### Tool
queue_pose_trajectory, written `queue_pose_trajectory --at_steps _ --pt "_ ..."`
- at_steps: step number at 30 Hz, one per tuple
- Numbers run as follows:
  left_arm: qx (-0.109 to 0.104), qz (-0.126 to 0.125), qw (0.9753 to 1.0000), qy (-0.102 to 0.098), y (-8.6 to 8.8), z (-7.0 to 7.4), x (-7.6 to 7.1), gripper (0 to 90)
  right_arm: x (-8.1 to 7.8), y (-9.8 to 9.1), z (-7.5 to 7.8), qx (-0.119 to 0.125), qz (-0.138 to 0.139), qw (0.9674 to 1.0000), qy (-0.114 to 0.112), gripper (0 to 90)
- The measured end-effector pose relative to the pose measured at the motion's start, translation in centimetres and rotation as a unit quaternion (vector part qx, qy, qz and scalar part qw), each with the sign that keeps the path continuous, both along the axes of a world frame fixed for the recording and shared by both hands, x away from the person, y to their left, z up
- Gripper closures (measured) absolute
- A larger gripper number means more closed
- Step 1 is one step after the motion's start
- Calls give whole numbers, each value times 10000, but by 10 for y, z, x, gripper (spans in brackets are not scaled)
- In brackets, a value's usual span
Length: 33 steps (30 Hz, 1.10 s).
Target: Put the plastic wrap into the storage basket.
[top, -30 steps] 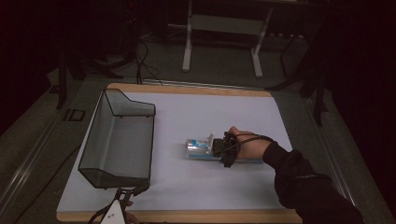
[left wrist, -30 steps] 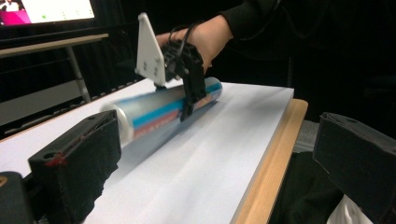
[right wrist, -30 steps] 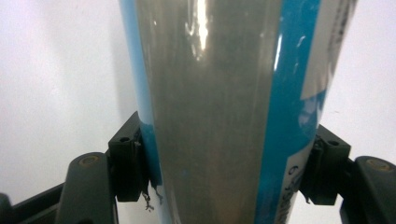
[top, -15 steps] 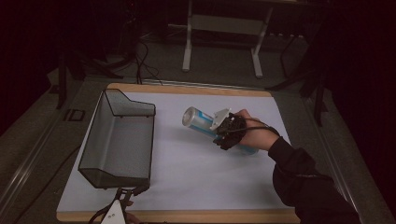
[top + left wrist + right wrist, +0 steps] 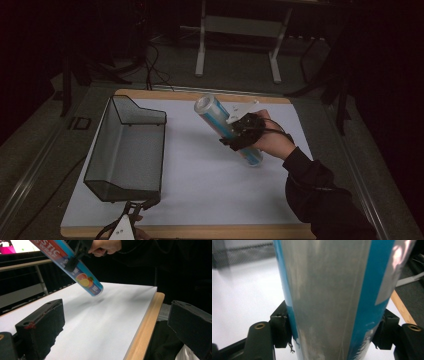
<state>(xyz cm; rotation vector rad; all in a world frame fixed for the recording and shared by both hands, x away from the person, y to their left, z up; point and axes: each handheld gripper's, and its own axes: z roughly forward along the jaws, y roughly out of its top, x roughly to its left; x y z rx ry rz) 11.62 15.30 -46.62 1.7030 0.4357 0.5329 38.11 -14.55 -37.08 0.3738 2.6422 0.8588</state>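
A long blue-and-silver tube (image 5: 212,112) with fruit printed near one end hangs tilted above the white table top (image 5: 210,185). My right gripper (image 5: 240,132) is shut around its middle. In the right gripper view the tube (image 5: 329,290) stands between the two black pads (image 5: 280,330), which press on both sides. The left gripper view shows the tube (image 5: 82,277) slanting down, its lower end clear of the table. My left gripper (image 5: 132,210) rests at the table's front edge, and its jaws (image 5: 117,320) stand wide open with nothing held.
A black wire mesh basket (image 5: 135,112) sits on the left part of the table, just beyond my left gripper. The table has a wooden rim (image 5: 145,327). Behind the table stands a metal frame (image 5: 237,45) on the dark floor.
My right gripper has lifted the tube off the table, where it lay flat, and tipped it so that its far end points up and left. The left gripper has not moved.
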Motion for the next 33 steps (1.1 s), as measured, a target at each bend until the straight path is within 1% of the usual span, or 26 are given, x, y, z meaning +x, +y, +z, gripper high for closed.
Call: queue_pose_trajectory --at_steps 1,2,4,5,6,8,9,10,11,14,15,17,20,21,22,23,24,25,27,28,29,31,33 --pt "-6 1 10000 -4 0 0 0 18 0 1 1 76 -18 10000 -12 318" --pt "-6 1 10000 -7 0 0 0 18 0 2 3 193 -25 9998 29 318" --pt "3 7 10000 -10 0 0 0 19 -1 5 6 350 -46 9993 76 318" --pt "25 5 10000 -12 0 0 0 18 0 7 9 445 -58 9989 151 318" --pt "23 6 10000 -8 0 0 0 19 -1 9 10 565 -110 9982 174 318" --pt "19 17 10000 -22 0 0 0 18 -1 12 12 656 -91 9975 244 318" --pt "21 20 10000 -25 0 0 0 18 -2 14 13 746 -120 9969 240 318" --pt "21 20 10000 -25 0 0 0 18 -2 14 13 746 -120 9969 240 318" --pt "24 30 10000 -33 0 0 0 18 -2 17 13 761 -99 9966 307 318" --pt "49 46 10000 -38 0 0 0 18 -7 29 14 821 -121 9963 245 318" --pt "70 53 10000 -45 0 0 0 19 -7 33 15 814 -115 9962 271 318" --pt "83 64 9999 -62 0 0 0 19 -9 39 18 918 -168 9952 279 318" --pt "75 66 9999 -50 0 0 0 19 -11 49 23 1113 -193 9929 371 318" --pt "75 66 9999 -50 0 0 0 18 -11 49 23 1113 -193 9929 371 318" --pt "70 66 9999 -43 0 0 -1 18 -12 52 25 1190 -208 9920 360 318" --pt "68 69 9999 -42 0 0 -1 18 -14 61 29 1329 -274 9900 398 318" --pt "67 67 9999 -57 0 0 -1 18 -15 64 31 1397 -293 9890 390 318" --pt "65 70 9999 -65 0 0 -1 18 -16 67 33 1418 -295 9886 420 318" --pt "69 85 9999 -60 0 0 -1 19 -17 74 36 1523 -336 9869 402 318" --pt "61 87 9999 -59 0 0 -1 18 -18 77 37 1547 -352 9864 429 318" --pt "73 95 9999 -65 1 0 -1 19 -19 81 38 1582 -370 9859 391 318" --pt "70 107 9999 -53 1 0 -1 19 -22 89 41 1619 -385 9853 387 318" --pt "83 117 9999 -48 1 0 -1 19 -23 96 43 1683 -405 9840 418 318"
